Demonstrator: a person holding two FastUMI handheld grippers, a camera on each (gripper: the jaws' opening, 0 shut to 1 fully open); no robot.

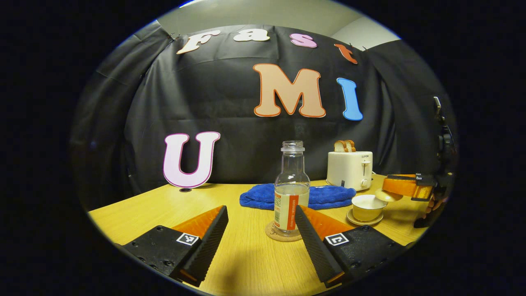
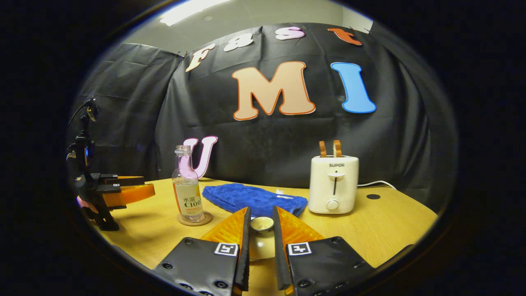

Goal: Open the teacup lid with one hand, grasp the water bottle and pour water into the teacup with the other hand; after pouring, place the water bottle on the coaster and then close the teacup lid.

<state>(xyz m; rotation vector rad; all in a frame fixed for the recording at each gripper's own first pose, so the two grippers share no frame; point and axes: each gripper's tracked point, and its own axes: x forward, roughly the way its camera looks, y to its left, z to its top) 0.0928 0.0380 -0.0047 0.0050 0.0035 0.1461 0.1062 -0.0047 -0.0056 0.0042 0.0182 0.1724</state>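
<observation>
The right hand-held gripper point(image 2: 261, 230) pinches the teacup lid point(image 2: 261, 224), lifted beside the uncovered teacup point(image 1: 367, 207). The left hand-held gripper point(image 1: 260, 230) hangs spread near the water bottle point(image 1: 291, 189), parked on its coaster point(image 1: 283, 235), ready for recapping.

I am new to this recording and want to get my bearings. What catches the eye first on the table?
The clear bottle stands upright on a round coaster in the middle of the table, uncapped, between the open left tool's fingers. Behind it lie a blue towel and a white toaster with bread in it. To the right, the right tool holds the lid above the open teacup.
</observation>
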